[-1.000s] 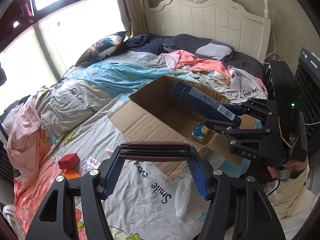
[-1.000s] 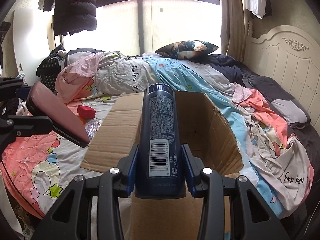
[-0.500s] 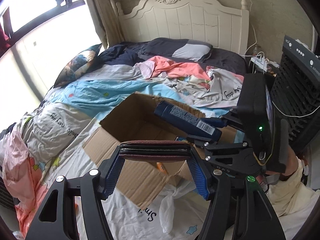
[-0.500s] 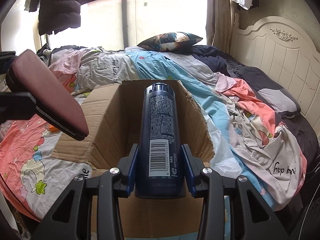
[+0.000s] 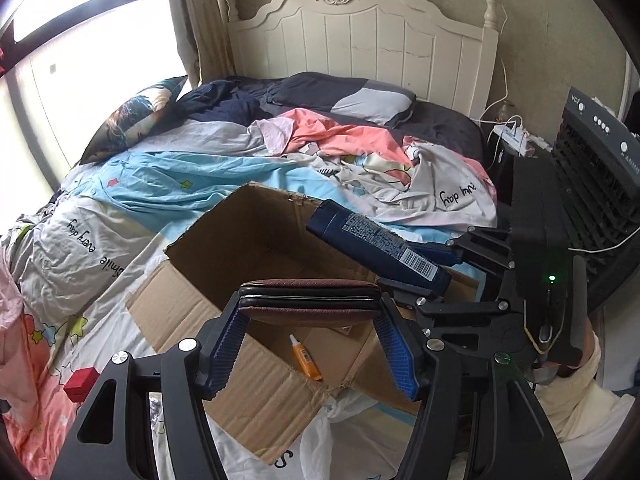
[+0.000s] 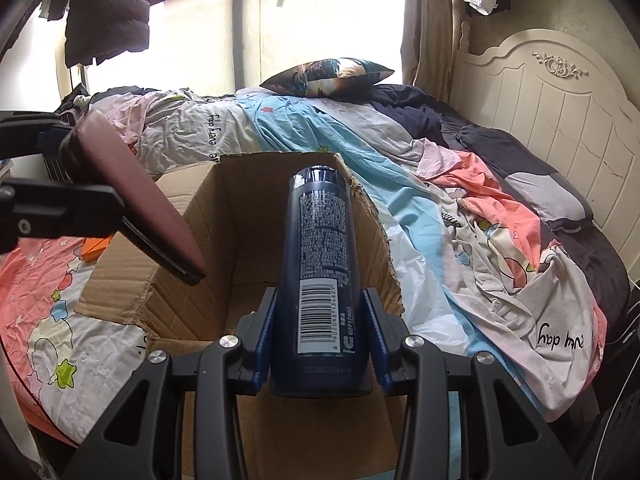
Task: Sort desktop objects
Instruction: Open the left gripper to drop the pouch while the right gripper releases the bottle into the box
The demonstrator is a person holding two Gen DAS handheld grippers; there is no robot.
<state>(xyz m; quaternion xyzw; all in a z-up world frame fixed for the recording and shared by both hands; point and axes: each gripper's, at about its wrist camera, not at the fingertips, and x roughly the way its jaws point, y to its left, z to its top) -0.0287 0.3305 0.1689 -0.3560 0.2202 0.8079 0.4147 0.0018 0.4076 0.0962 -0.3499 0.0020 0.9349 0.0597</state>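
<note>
My left gripper (image 5: 310, 336) is shut on a maroon wallet (image 5: 310, 300) and holds it flat above the near edge of an open cardboard box (image 5: 256, 240) on the bed. My right gripper (image 6: 320, 338) is shut on a dark blue bottle (image 6: 320, 264) that points over the box (image 6: 224, 216). The bottle (image 5: 376, 246) and right gripper (image 5: 416, 276) show at the right in the left wrist view. The wallet (image 6: 140, 196) shows at the left in the right wrist view. An orange tube (image 5: 305, 357) lies inside the box.
The bed is covered with rumpled quilts (image 5: 208, 172) and clothes (image 6: 492, 208). A small red box (image 5: 81, 383) lies on the quilt at the left. A white plastic bag (image 5: 320, 440) lies by the box's near corner. A white headboard (image 5: 360, 36) and a black fan unit (image 5: 600, 160) stand behind.
Both grippers have moved closer over the box with their loads. The box interior and the orange tube have come into the left wrist view.
</note>
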